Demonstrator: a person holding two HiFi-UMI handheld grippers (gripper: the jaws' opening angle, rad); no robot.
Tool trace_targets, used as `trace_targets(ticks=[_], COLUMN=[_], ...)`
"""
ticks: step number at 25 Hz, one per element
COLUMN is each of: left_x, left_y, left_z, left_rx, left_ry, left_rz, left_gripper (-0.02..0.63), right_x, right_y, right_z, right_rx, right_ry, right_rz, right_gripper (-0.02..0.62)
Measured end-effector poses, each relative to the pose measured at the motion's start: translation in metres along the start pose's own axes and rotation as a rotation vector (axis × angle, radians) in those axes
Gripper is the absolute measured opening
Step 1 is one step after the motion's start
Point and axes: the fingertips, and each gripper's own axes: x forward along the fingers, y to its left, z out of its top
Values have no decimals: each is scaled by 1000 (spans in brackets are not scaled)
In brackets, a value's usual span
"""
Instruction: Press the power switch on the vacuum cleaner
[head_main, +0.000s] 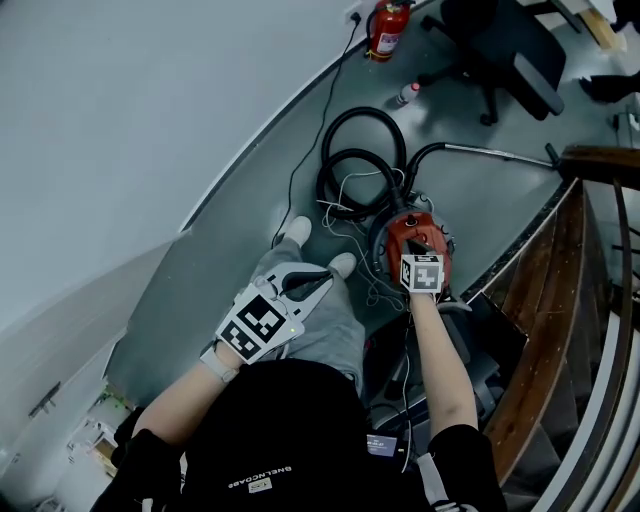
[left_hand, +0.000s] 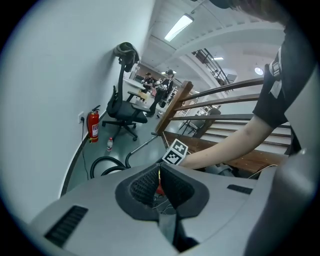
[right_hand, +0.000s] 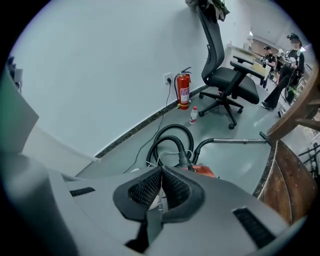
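Grey floor (head_main: 240, 240) by stairs (head_main: 545, 290) | red vacuum cleaner (head_main: 408, 230) at stair foot | my right gripper (head_main: 420, 262), jaws pressed together, empty, reaches over it, likely a blunt tip for the switch | left gripper (head_main: 318, 280), likewise closed, empty, parked aside.

An office: swivel chair (right_hand: 225, 80), desks (right_hand: 252, 63), fire extinguisher (right_hand: 183, 93) and wooden staircase (head_main: 548, 285).

I wear a black short-sleeved shirt (head_main: 280, 430) with small pale lettering, grey trousers (head_main: 330, 325) and white shoes (head_main: 297, 231). My left gripper (left_hand: 159, 172) and right gripper (right_hand: 161, 172) are grey shells with black ribbed pads (left_hand: 144, 187) and black-and-white marker cubes (head_main: 421, 273).
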Motion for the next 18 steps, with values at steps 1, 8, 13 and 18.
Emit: trace_targets(ticks=[1, 8, 13, 18], left_x=[-2, -14, -28, -44], left_y=[-1, -15, -24, -39], left_z=[3, 23, 34, 57], left_rx=[10, 78, 102, 166], left_ry=[-1, -7, -9, -21], left_rz=[-4, -51, -90, -126], left_gripper=[15, 15, 15, 15], right_x=[-10, -83, -139, -201], right_y=[7, 53, 87, 106], right_z=[3, 27, 48, 64], right_rx=[2, 52, 111, 161], right_ry=[-9, -123, -235, -341], right_rz=[6, 50, 80, 75], right_gripper=[26, 26, 26, 26])
